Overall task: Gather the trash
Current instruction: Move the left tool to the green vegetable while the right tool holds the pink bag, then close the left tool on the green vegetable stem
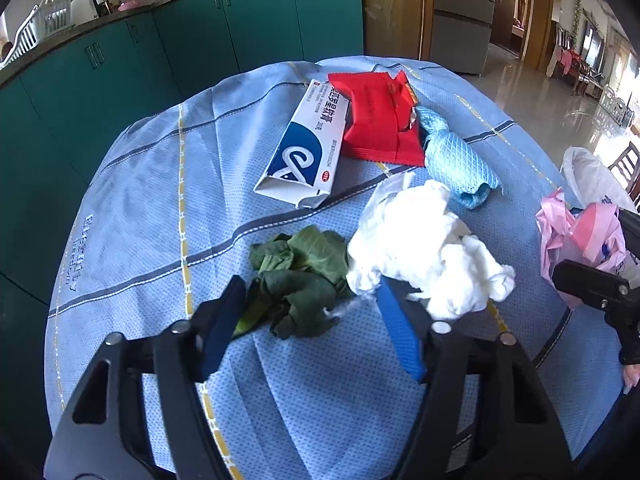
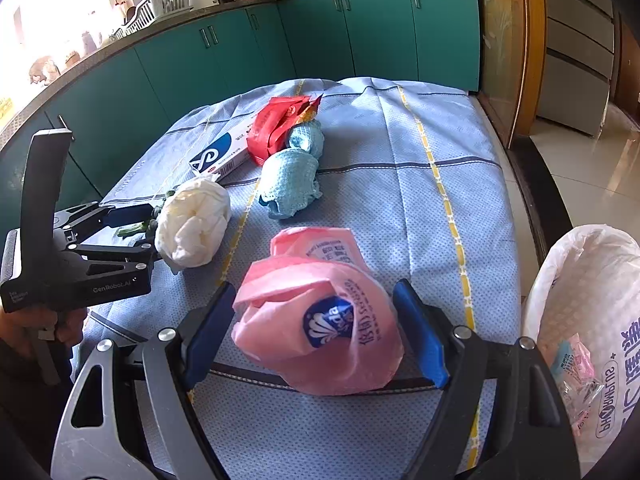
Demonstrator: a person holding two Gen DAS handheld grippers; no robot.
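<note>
The left gripper (image 1: 310, 312) stands open around wilted dark green leaves (image 1: 300, 276), its right finger (image 1: 400, 336) under a crumpled white tissue wad (image 1: 432, 248). The right gripper (image 2: 316, 328) brackets a crumpled pink plastic bag (image 2: 316, 320); contact unclear. Beyond lie a blue-and-white carton (image 1: 304, 144), a red wrapper (image 1: 376, 120) and a knotted light-blue cloth (image 1: 456, 152). A white bag-lined bin (image 2: 588, 320) stands just beside the blue-clothed table (image 2: 420, 184).

wilted leaves (image 1: 298, 280): I see a dark green crumpled heap, touching the tissue wad's left side.
tissue wad (image 1: 430, 252): white, crumpled, my landmark.
pink bag (image 2: 320, 320): bunched, right of the wad.
carton (image 1: 306, 146): blue-white, flat, beyond the wad.
red wrapper (image 1: 378, 120): torn, beside the carton.
blue cloth (image 1: 456, 158): knotted, behind the wad.
</note>
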